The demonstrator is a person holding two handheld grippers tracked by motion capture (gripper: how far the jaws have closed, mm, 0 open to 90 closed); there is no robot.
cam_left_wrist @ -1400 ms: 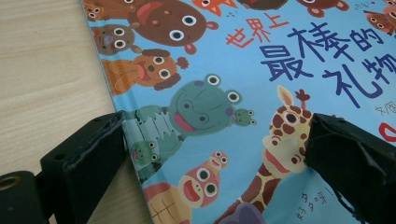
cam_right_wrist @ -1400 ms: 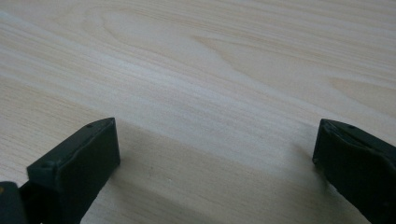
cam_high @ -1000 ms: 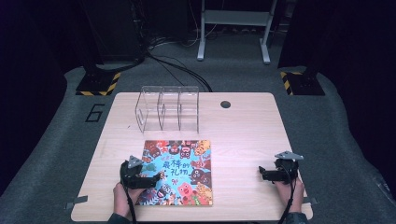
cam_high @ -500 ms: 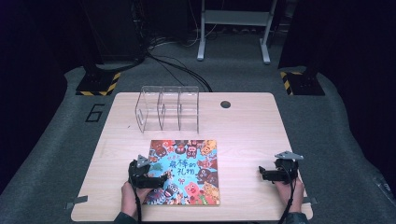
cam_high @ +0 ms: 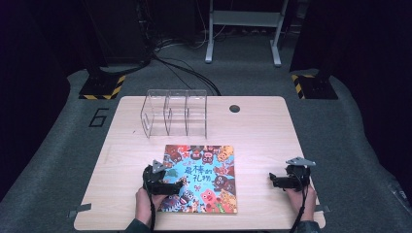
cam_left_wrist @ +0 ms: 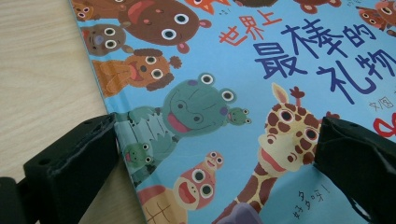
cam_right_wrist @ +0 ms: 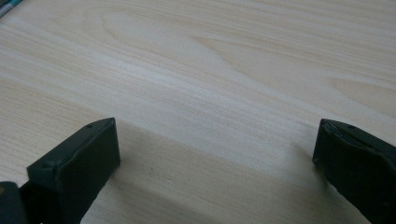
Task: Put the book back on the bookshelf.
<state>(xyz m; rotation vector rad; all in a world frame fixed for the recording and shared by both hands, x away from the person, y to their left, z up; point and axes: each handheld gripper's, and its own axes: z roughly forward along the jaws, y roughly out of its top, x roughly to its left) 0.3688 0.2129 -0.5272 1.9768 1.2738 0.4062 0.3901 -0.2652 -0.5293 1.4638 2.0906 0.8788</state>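
High view: the picture book [cam_high: 201,178] lies flat, cover up, on the near middle of the bench [cam_high: 257,131], well apart from the clear acrylic rack [cam_high: 176,112] standing upright toward the far edge, with its slots vacant as far as I can see. My left tongs [cam_high: 180,185] sit over the book's left edge, pointing across the cover; my right tongs [cam_high: 271,180] rest low on bare wood to the right of the book, apart from it. Left gripper view: my left tongs [cam_left_wrist: 215,154] are spread wide, one jaw at the book's left edge [cam_left_wrist: 109,109] where cover meets wood, the other above the giraffe on the cover; nothing is clamped, and I cannot tell whether either jaw touches the book. Right gripper view: my right tongs [cam_right_wrist: 215,154] are likewise spread wide over plain wood grain, holding nothing. Finding: the work looks to be at its opening stage. The approach to the book is made; gripping, lifting, standing it upright and, I judge, placing it in the rack all remain outstanding.
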